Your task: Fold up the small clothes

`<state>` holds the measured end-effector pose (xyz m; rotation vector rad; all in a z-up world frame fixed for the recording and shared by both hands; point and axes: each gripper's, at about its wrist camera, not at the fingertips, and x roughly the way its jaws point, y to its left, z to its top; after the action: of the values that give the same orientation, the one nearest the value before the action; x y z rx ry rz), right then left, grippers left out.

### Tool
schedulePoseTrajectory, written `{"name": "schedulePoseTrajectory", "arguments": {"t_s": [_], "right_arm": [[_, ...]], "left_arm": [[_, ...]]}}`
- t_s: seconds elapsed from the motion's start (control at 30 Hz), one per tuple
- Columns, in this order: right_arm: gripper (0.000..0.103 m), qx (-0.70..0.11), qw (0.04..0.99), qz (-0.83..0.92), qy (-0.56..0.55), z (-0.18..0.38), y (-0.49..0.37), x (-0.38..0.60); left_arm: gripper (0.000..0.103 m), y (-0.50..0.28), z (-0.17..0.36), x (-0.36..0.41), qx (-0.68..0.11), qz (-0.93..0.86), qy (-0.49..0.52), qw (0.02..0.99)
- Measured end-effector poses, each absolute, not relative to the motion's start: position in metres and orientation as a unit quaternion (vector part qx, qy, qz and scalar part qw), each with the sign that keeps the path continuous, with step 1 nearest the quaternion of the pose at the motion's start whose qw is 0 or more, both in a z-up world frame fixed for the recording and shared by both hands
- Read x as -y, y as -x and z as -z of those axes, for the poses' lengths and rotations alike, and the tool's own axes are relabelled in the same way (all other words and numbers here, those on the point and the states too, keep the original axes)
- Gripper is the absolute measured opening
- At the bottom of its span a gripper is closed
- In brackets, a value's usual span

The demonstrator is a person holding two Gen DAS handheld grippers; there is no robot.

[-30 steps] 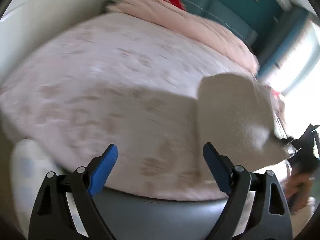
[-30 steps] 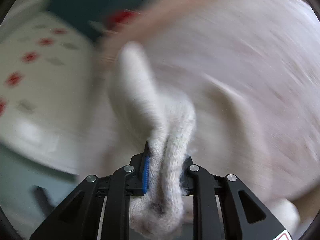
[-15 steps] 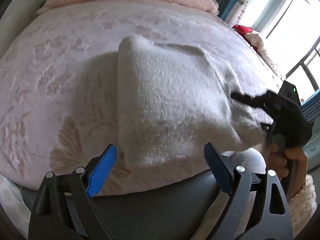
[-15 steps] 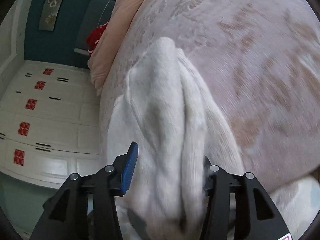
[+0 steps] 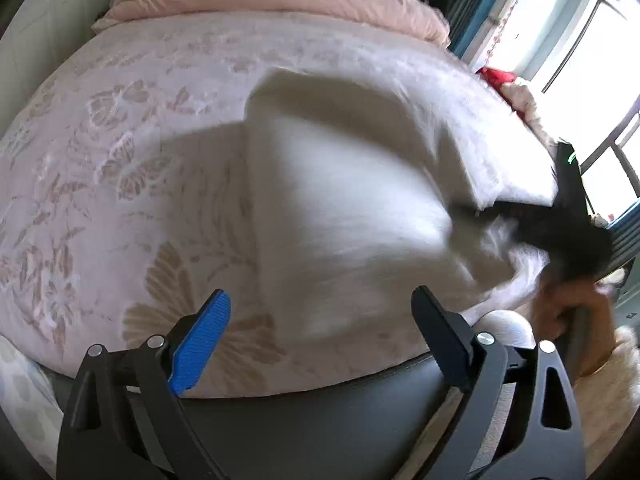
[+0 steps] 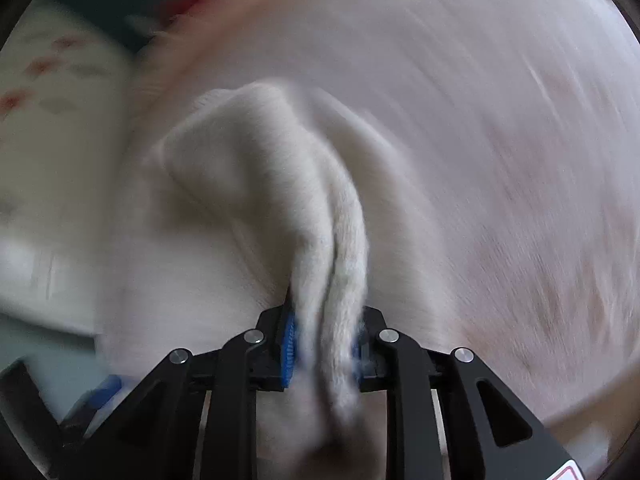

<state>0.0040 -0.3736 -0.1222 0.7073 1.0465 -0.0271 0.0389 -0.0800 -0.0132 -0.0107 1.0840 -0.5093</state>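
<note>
The right gripper (image 6: pixel 325 350), low in the frame's centre, is clamped on a bunched edge of the white knit garment (image 5: pixel 344 216). The left gripper (image 5: pixel 320 332) hangs spread apart, empty, above the pink bedspread (image 5: pixel 120 168). The garment lies mid-frame on it. A thin pinch could slip, dropping the fold crooked.

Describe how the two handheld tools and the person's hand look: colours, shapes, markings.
Left tool: black skeletal frame with triangular cut-outs and silver rivets; one finger wears a ribbed blue pad, the other shows black. Right tool: the same black frame and rivets, blue pads, and a red-edged label at its corner. Right hand: bare skin, fluffy cream sleeve cuff. No cables visible.
</note>
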Motion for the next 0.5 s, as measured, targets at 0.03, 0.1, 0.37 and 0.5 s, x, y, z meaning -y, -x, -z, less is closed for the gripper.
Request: {"name": "schedulePoseTrajectory", "arguments": {"t_s": [0.03,0.1,0.37,0.5], "right_arm": [[0.023,-0.456,0.810,0.001,-0.368,0.119,0.008,0.381],[0.028,-0.431,0.825,0.020,-0.364,0.098,0.020,0.382],[0.032,-0.407,0.884,0.007,-0.232,0.034,0.023,0.354],[0.042,-0.451,0.870,0.056,-0.190,0.061,0.029,0.340]], "left_arm": [[0.089,-0.039,0.016,0.083,-0.513,0.241,0.001,0.824],[0.089,-0.036,0.021,0.087,-0.513,0.235,-0.011,0.826],[0.089,-0.037,-0.007,0.092,-0.466,0.249,0.016,0.849],[0.089,-0.050,0.003,0.103,-0.491,0.247,0.013,0.835]]}}
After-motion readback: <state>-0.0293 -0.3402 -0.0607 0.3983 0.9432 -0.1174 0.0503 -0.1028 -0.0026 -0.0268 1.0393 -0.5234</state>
